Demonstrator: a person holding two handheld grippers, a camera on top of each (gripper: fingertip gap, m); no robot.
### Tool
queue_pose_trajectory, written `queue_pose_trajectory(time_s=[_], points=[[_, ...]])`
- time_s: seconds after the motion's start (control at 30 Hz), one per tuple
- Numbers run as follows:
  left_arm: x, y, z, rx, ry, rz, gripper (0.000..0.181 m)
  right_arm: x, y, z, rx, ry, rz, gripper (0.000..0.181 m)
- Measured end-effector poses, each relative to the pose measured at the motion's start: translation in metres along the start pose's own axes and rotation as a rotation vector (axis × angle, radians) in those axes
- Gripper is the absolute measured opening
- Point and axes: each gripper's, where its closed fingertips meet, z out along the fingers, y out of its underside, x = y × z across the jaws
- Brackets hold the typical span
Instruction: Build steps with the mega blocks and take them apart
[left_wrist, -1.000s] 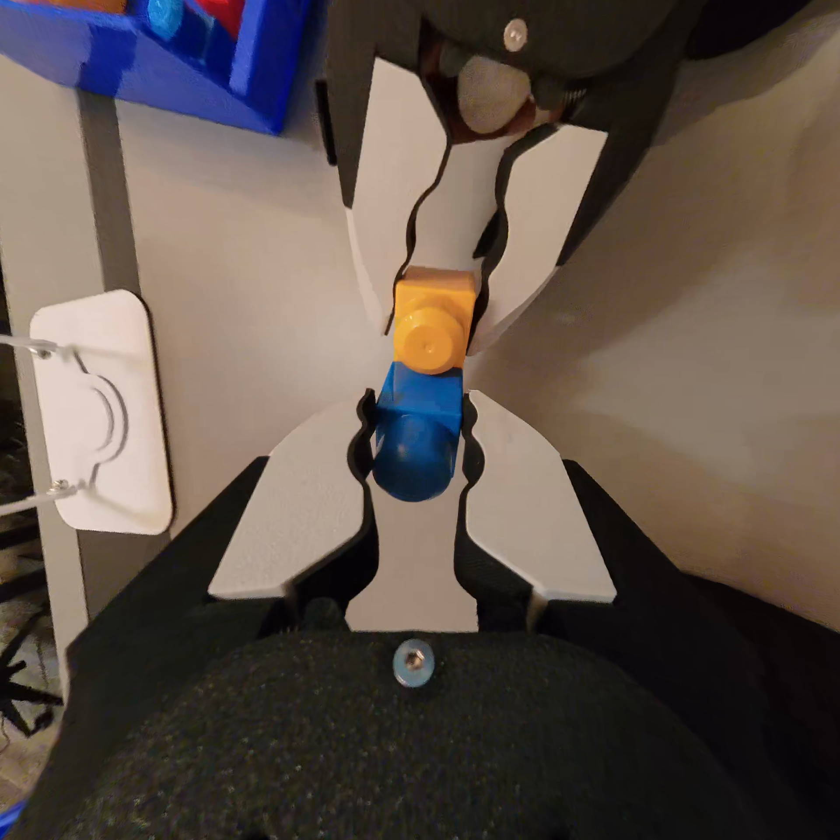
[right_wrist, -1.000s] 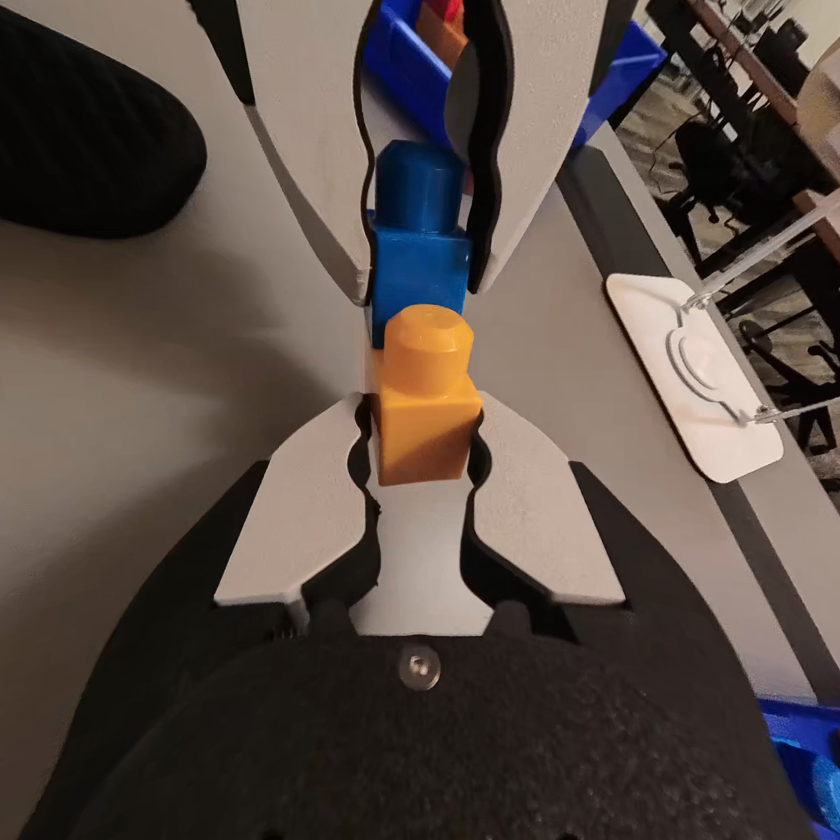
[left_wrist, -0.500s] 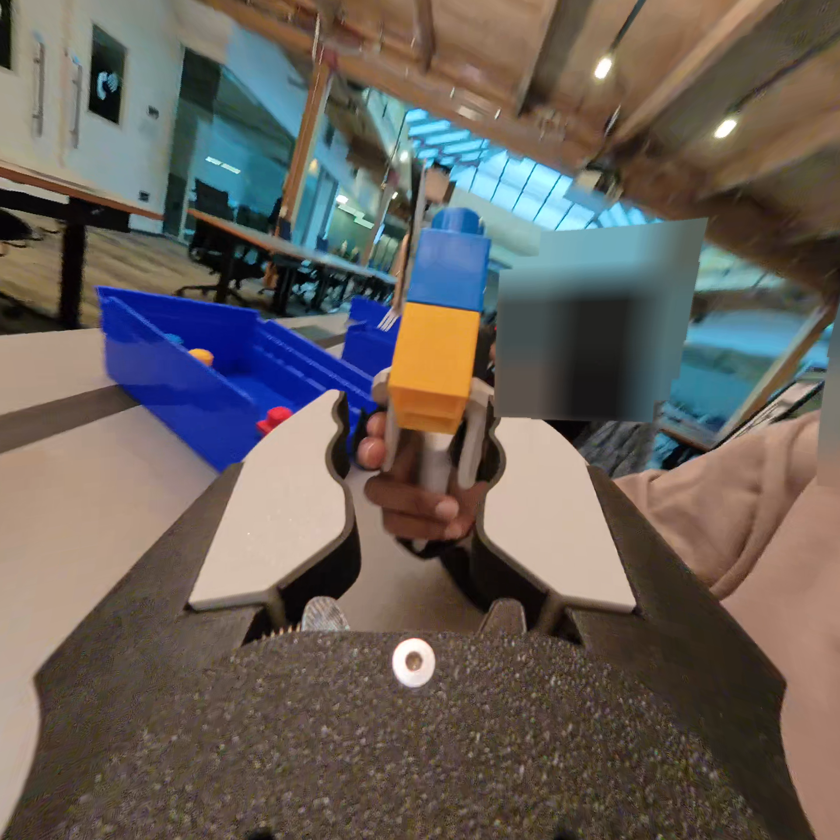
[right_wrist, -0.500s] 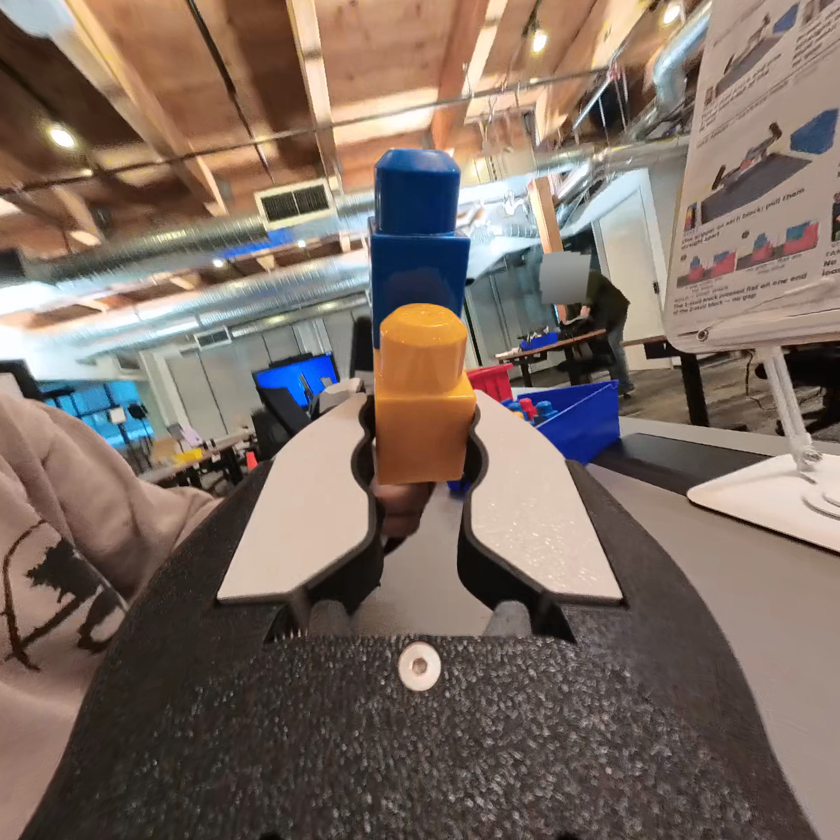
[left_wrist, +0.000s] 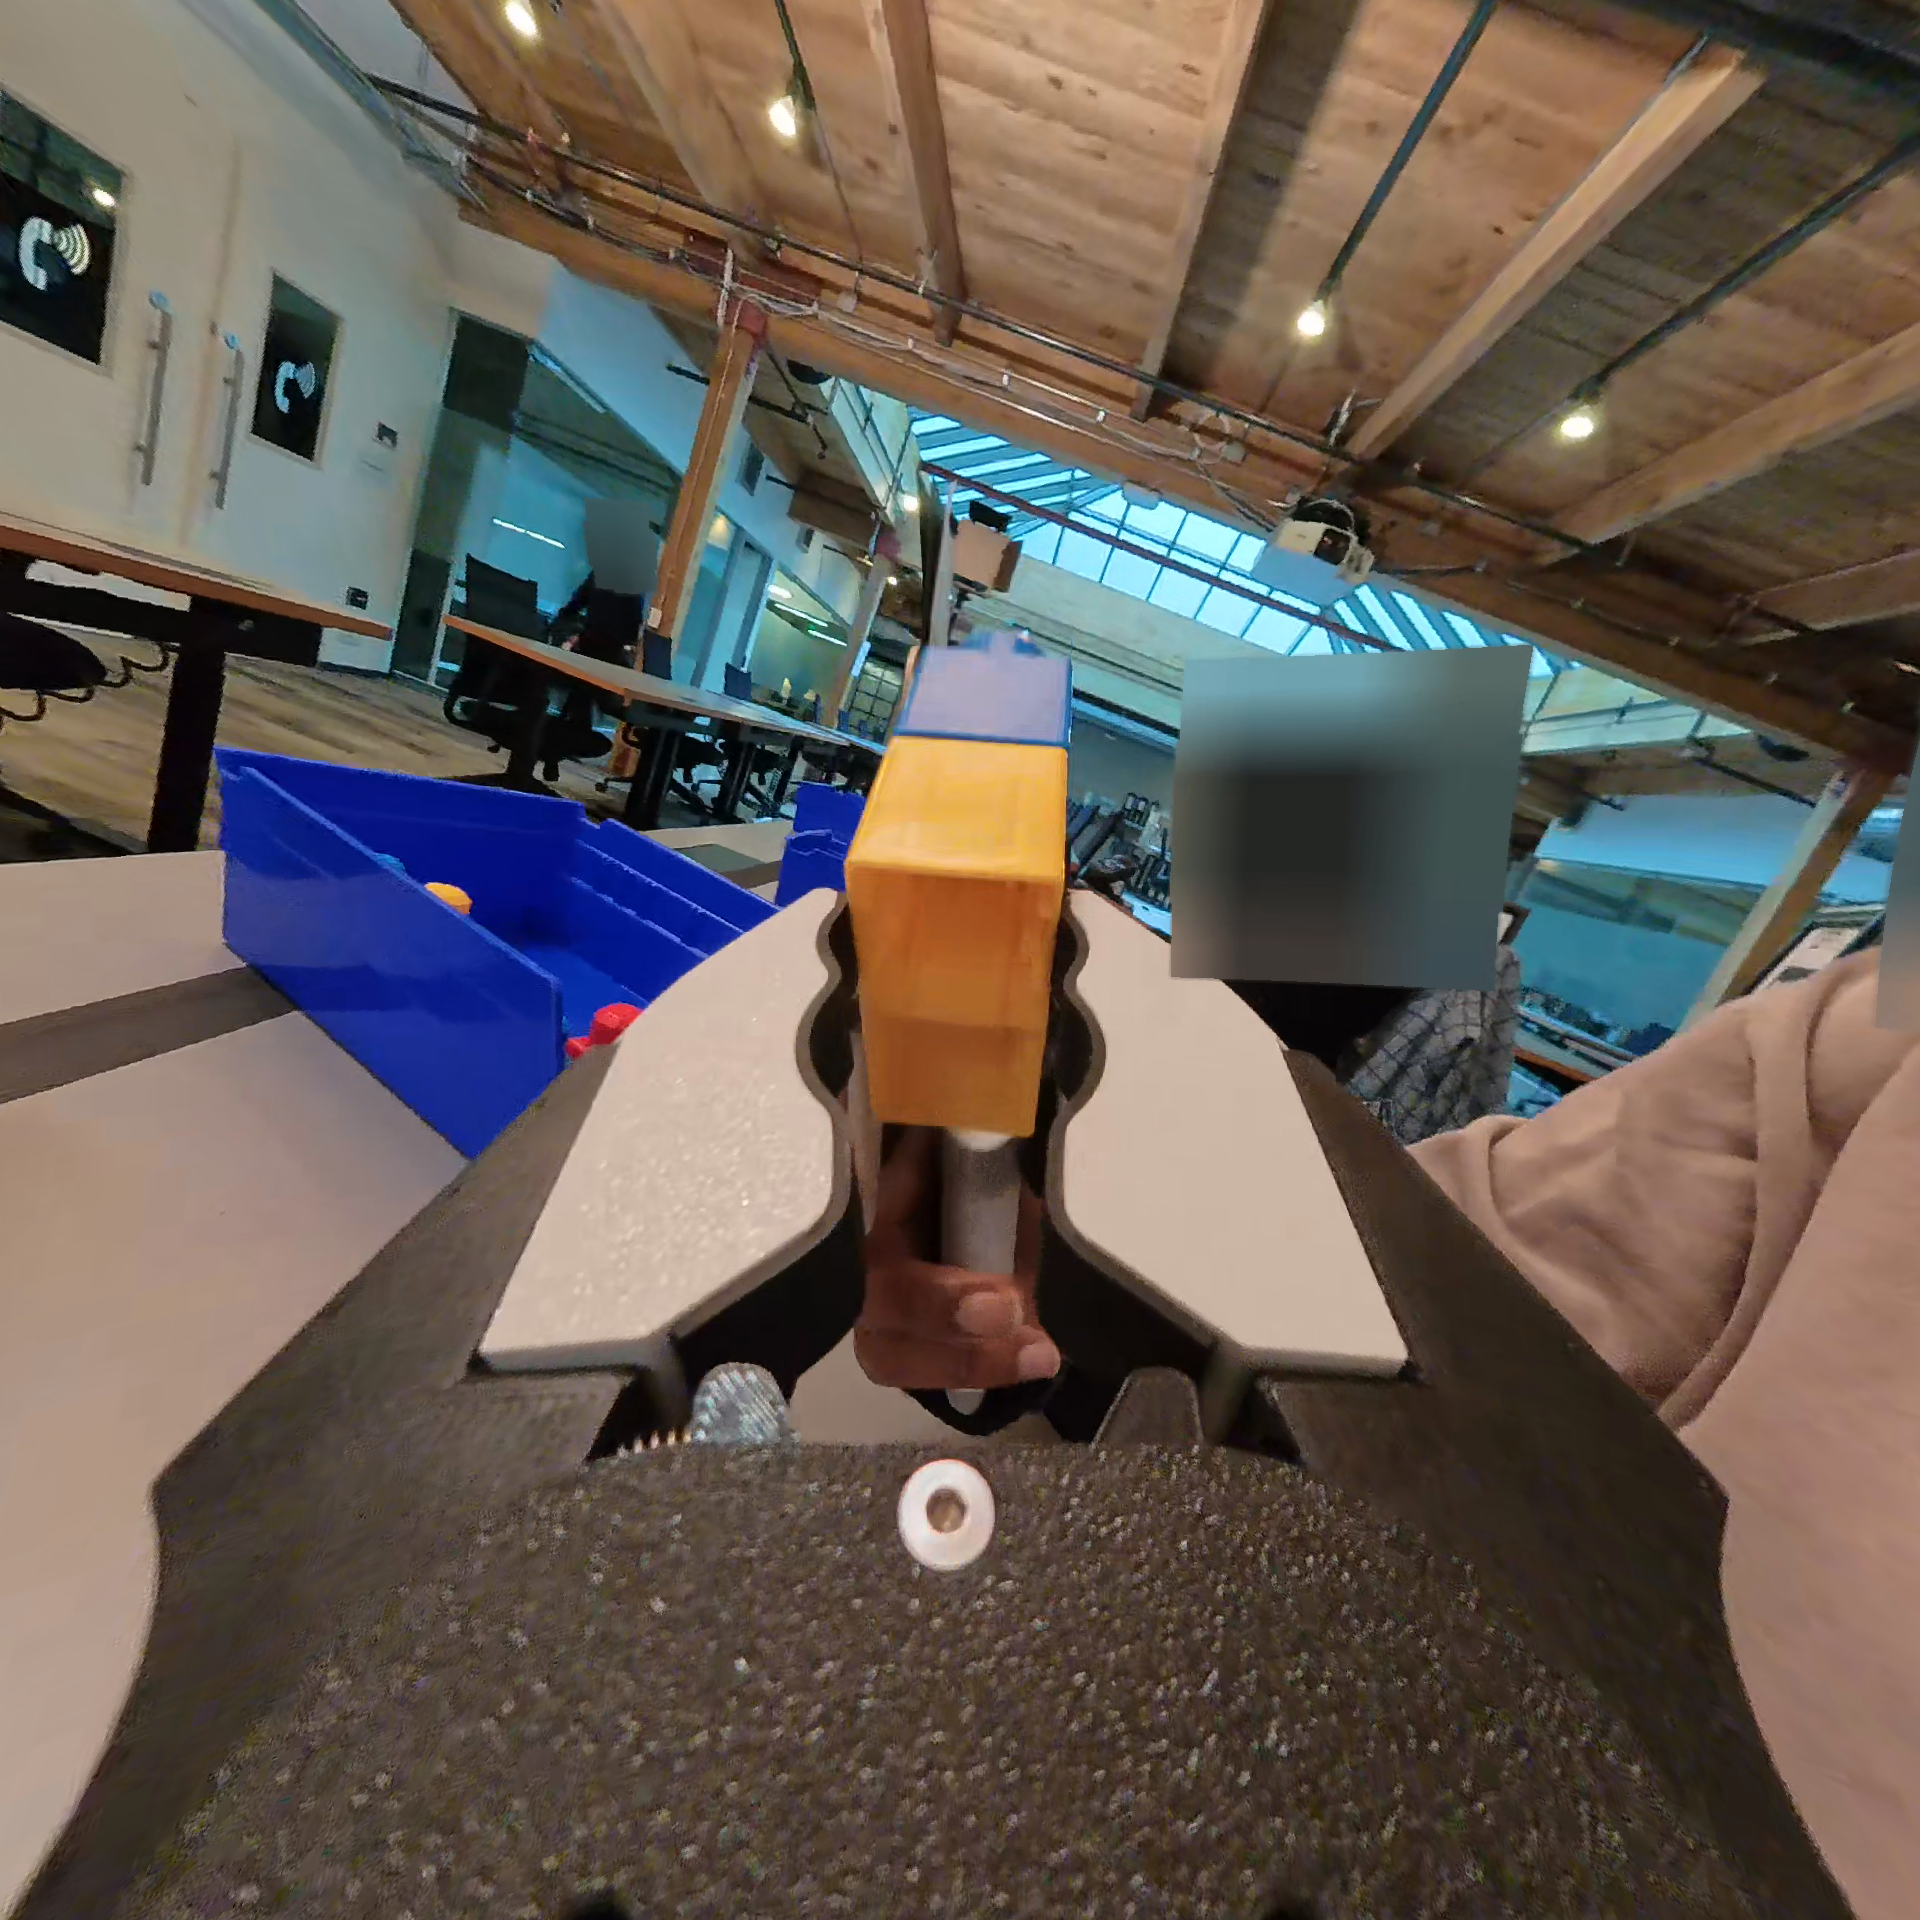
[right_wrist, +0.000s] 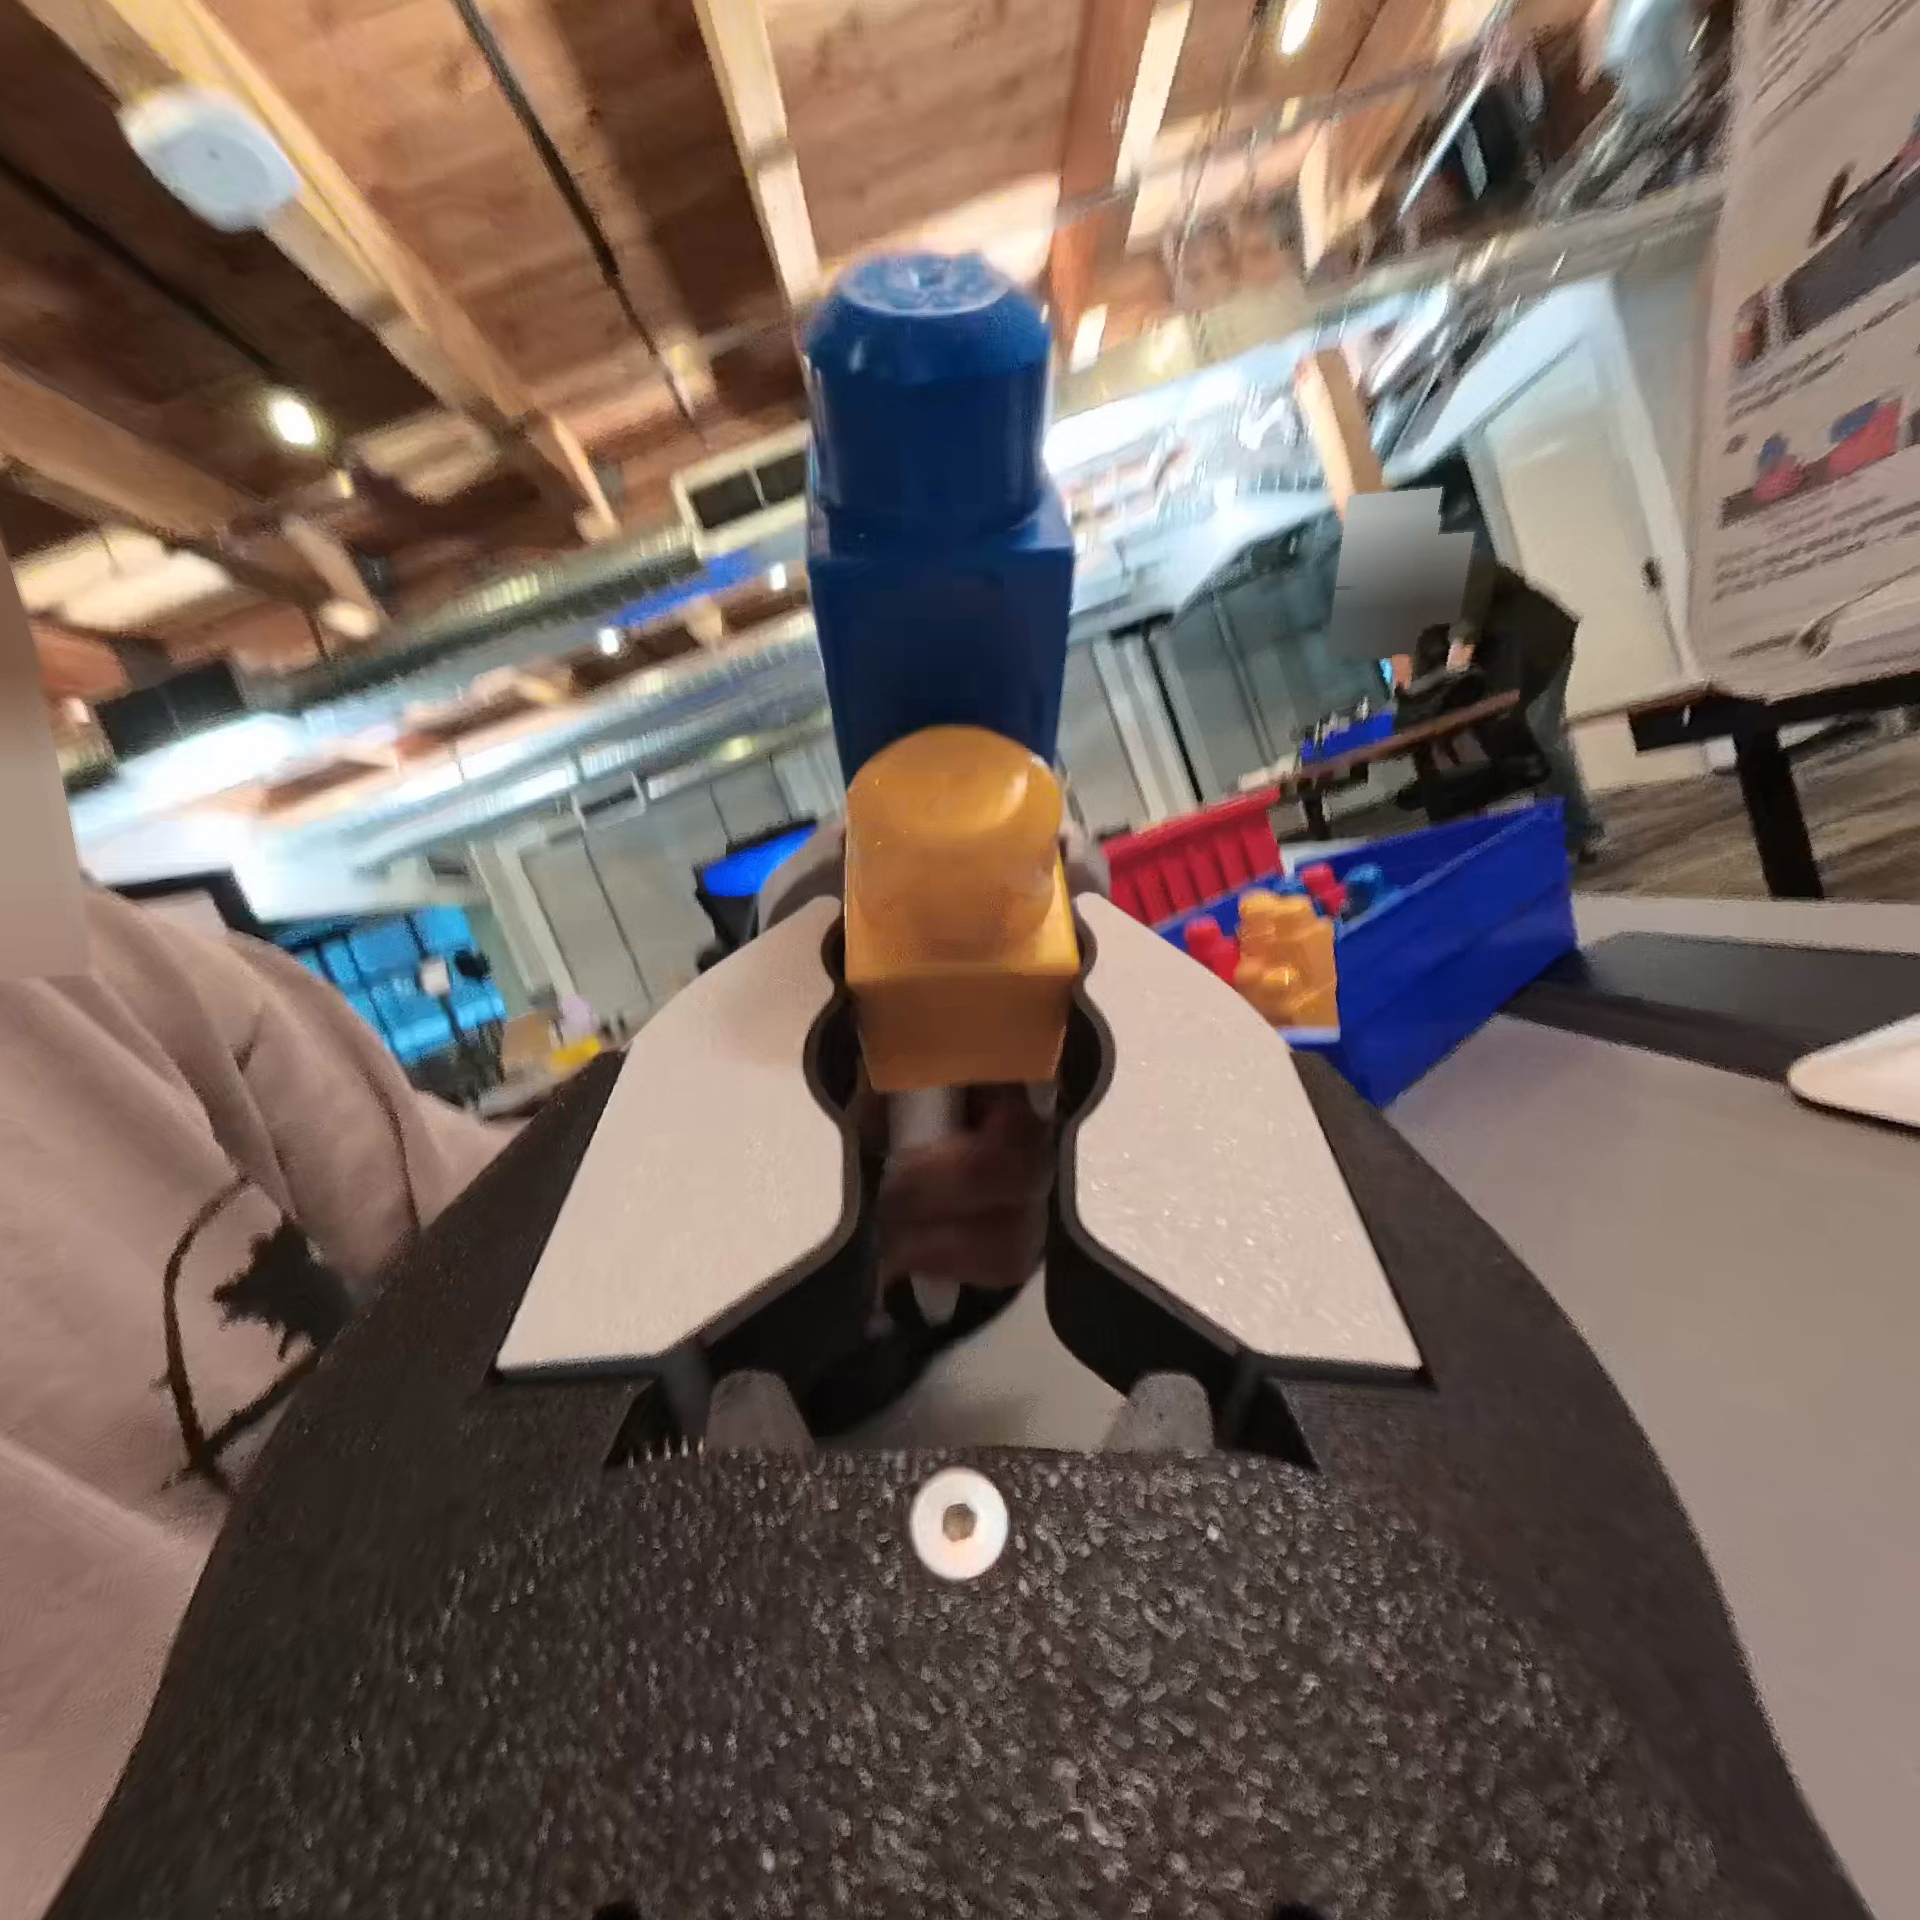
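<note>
An orange block (left_wrist: 956, 935) with a blue block (left_wrist: 987, 696) stacked on its far part is held in the air above the grey table (left_wrist: 156, 1195). My left gripper (left_wrist: 951, 914) is shut on the near end of the orange block. In the right wrist view my right gripper (right_wrist: 956, 935) is shut on the same orange block (right_wrist: 956, 997). Its free stud faces this camera and the blue block (right_wrist: 935, 582) rises behind it. A hand shows in the gap under the block in both views. Each gripper's fingers are hidden from the other view.
A blue bin (left_wrist: 395, 935) with a few loose blocks stands on the table at the left. In the right wrist view a blue bin (right_wrist: 1455, 956) holds red and orange blocks, with a red bin (right_wrist: 1195, 852) behind. A white stand base (right_wrist: 1860, 1081) lies at the right edge. A beige sleeve (left_wrist: 1714, 1195) is close. Only a small space, under 4 cm, lies between the two pairs of fingers.
Both grippers swung up from facing the table to level. The left gripper let go of the blue block, opened, then shut on the orange block. The right gripper kept its hold.
</note>
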Motion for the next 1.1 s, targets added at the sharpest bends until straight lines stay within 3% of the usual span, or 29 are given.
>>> queue_pose_trajectory(time_s=[0.3, 0.4, 0.63, 0.77, 1.0, 1.1], points=[[-0.010, 0.000, -0.026, -0.091, -0.012, 0.098, 0.036, 0.010, 0.026, 0.001, -0.195, 0.051, -0.070, 0.043], [-0.017, 0.008, -0.041, -0.207, -0.003, 0.143, 0.036, 0.022, 0.022, -0.008, -0.268, 0.097, -0.124, 0.055], [-0.024, 0.041, -0.061, -0.447, 0.043, 0.232, 0.036, 0.021, 0.036, -0.025, -0.509, 0.094, -0.311, 0.058], [-0.025, 0.055, -0.059, -0.491, 0.047, 0.237, 0.036, 0.018, 0.047, -0.022, -0.518, 0.074, -0.291, 0.035], [-0.021, 0.056, -0.057, -0.487, 0.077, 0.240, 0.036, 0.014, 0.045, -0.028, -0.568, 0.036, -0.318, 0.035], [-0.031, 0.036, -0.068, -0.413, 0.039, 0.221, 0.036, 0.011, 0.013, -0.035, -0.455, 0.032, -0.296, 0.035]])
